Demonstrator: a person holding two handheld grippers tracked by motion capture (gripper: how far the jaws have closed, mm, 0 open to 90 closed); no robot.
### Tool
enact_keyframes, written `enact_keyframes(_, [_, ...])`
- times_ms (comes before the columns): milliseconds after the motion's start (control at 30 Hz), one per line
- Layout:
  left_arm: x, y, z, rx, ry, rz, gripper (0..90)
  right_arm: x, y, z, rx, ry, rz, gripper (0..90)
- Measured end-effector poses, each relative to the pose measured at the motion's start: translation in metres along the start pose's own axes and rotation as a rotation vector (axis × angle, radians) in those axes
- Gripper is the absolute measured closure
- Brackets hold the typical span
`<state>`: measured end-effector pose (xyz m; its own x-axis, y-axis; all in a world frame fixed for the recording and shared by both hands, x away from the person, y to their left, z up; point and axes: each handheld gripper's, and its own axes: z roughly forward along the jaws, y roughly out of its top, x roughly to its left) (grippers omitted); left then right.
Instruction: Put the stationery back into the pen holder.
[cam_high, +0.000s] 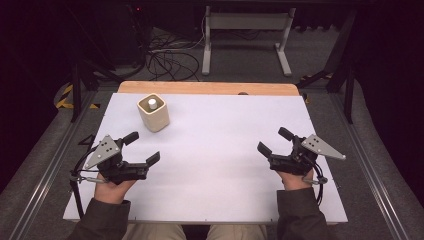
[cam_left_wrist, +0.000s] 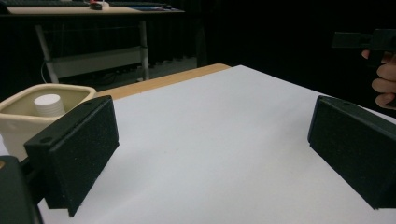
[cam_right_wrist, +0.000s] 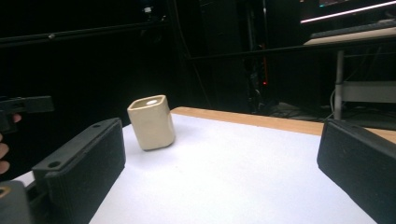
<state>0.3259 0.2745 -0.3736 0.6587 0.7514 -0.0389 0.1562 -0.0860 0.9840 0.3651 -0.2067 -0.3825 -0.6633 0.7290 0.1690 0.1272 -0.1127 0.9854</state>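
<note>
Nearby, cream cup (cam_high: 154, 113), left hand-held gripper (cam_high: 141, 148) agape.

A white-topped table (cam_high: 220, 150) with a bare wooden strip along its far edge carries a cream, square-sided cup (cam_high: 154, 113) standing upright near its far left corner, a small white cylinder (cam_high: 152, 103) inside it.

Left gripper (cam_high: 141, 148) and right gripper (cam_high: 274, 140) both gape wide.
</note>
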Motion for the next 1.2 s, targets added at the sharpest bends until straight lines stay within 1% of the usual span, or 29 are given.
enact_keyframes(67, [0.001, 0.000, -0.002, -0.003, 0.010, -0.003, 2.5, -0.002, 0.000, -0.003, 0.000, -0.008, 0.005, 1.9])
enact_keyframes(267, [0.004, 0.000, -0.004, -0.013, 0.013, -0.034, 2.0, -0.006, -0.002, -0.011, -0.001, -0.025, 0.010, 1.9])
enact_keyframes(333, [0.004, 0.001, -0.005, -0.017, 0.013, -0.038, 2.0, -0.009, -0.003, -0.013, 0.002, -0.045, -0.003, 1.9])
enact_keyframes(400, [0.005, 0.002, -0.007, -0.026, 0.015, -0.039, 2.1, -0.012, -0.005, -0.015, 0.003, -0.054, 0.010, 1.9])
enact_keyframes(467, [0.006, 0.003, -0.008, -0.033, 0.018, -0.041, 2.2, -0.014, -0.006, -0.017, 0.000, -0.060, 0.013, 1.9])
enact_keyframes(567, [0.007, 0.002, -0.009, -0.035, 0.020, -0.041, 2.2, -0.014, -0.005, -0.018, -0.004, -0.063, 0.011, 1.9])
enact_keyframes(667, [0.007, 0.002, -0.009, -0.029, 0.024, -0.029, 2.3, -0.013, -0.004, -0.017, -0.003, -0.057, 0.011, 1.9])
enact_keyframes(733, [0.007, 0.001, -0.009, -0.024, 0.027, -0.025, 2.5, -0.013, -0.004, -0.017, 0.002, -0.055, 0.002, 1.9])
enact_keyframes(833, [0.008, 0.000, -0.010, -0.020, 0.040, -0.026, 2.5, -0.013, -0.005, -0.016, 0.010, -0.054, 0.006, 1.8])
enact_keyframes(900, [0.008, 0.001, -0.012, -0.024, 0.046, -0.026, 2.5, -0.014, -0.007, -0.015, 0.024, -0.057, -0.002, 1.5])
enact_keyframes(1000, [0.010, 0.001, -0.014, -0.032, 0.046, -0.033, 2.5, -0.014, -0.009, -0.013, 0.031, -0.057, 0.004, 1.5])
enact_keyframes(1200, [0.010, -0.002, -0.013, -0.018, 0.046, -0.031, 2.5, -0.014, -0.010, -0.010, 0.040, -0.054, -0.006, 1.2])
